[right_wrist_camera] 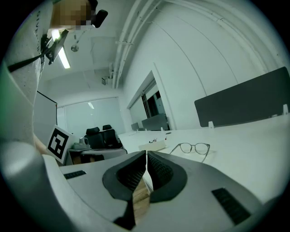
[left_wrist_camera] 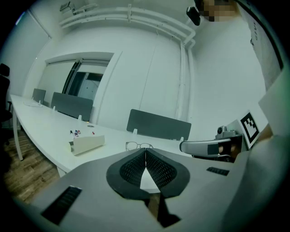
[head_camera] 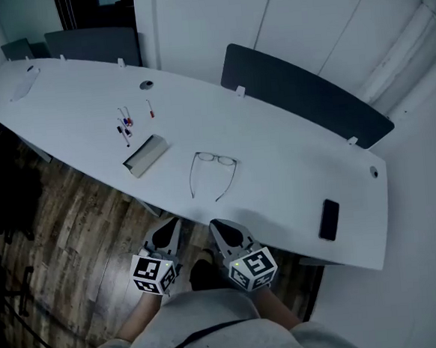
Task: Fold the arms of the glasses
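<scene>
A pair of thin-framed glasses lies on the white table with both arms spread open toward me. The glasses show small past the left jaws, and the glasses lie ahead and right of the right jaws. My left gripper hangs just off the table's near edge, shut with nothing in it. My right gripper is beside it, also shut and empty. Both point at the table, short of the glasses.
A cream-coloured case lies left of the glasses, with several small pens beyond it. A black phone rests near the table's right end. Dark divider panels stand along the far edge. Wooden floor lies below.
</scene>
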`<state>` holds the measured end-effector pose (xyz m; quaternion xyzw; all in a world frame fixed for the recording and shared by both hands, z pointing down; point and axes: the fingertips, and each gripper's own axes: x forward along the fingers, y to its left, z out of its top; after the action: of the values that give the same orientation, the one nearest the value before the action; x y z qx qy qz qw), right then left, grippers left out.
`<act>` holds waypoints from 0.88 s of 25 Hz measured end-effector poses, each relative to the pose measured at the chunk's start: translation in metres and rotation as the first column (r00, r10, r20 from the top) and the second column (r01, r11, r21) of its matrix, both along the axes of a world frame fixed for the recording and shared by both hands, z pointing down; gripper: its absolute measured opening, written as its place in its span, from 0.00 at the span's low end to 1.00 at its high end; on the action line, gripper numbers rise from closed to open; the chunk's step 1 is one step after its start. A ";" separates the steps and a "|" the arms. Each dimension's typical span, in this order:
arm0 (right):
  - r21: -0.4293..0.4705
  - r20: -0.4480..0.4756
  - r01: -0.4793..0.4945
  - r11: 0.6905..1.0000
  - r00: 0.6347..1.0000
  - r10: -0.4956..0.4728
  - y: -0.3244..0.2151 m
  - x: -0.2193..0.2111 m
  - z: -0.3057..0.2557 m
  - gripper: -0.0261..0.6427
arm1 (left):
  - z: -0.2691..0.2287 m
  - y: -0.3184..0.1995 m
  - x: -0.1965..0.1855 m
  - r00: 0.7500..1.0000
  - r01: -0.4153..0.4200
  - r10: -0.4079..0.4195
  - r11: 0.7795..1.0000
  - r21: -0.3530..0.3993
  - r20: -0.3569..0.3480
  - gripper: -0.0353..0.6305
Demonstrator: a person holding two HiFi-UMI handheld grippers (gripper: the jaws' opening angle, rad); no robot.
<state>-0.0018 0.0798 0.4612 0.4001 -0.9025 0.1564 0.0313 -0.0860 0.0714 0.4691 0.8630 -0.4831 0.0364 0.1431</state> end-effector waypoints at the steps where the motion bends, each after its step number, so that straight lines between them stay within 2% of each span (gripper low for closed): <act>1: 0.000 -0.013 0.003 1.000 1.000 -0.003 -0.008 0.001 0.002 0.07 | 0.002 -0.009 0.001 1.000 -0.002 0.003 1.000 -0.007 0.003 0.08; 9: 0.030 -0.195 0.025 0.999 0.981 -0.018 -0.072 0.027 0.031 0.07 | 0.019 -0.079 0.008 1.000 -0.027 0.027 0.999 -0.018 -0.001 0.08; 14: 0.007 -0.270 -0.016 1.000 0.963 0.017 -0.107 0.054 0.046 0.07 | 0.028 -0.117 0.004 0.999 -0.048 0.048 0.999 -0.014 0.016 0.08; 18: 0.003 -0.353 -0.014 1.000 0.936 0.014 -0.119 0.067 0.057 0.07 | 0.036 -0.134 -0.004 0.993 -0.053 0.055 0.998 -0.024 0.102 0.08; 22: 0.046 -0.497 0.026 0.999 0.868 0.001 -0.126 0.081 0.066 0.07 | 0.049 -0.144 -0.009 0.965 -0.093 0.093 0.996 -0.014 0.244 0.08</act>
<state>0.0788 -0.0464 0.5271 0.4216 -0.8705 0.0249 0.2527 -0.0955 -0.0727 0.5178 0.8735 -0.4561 0.1497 0.0815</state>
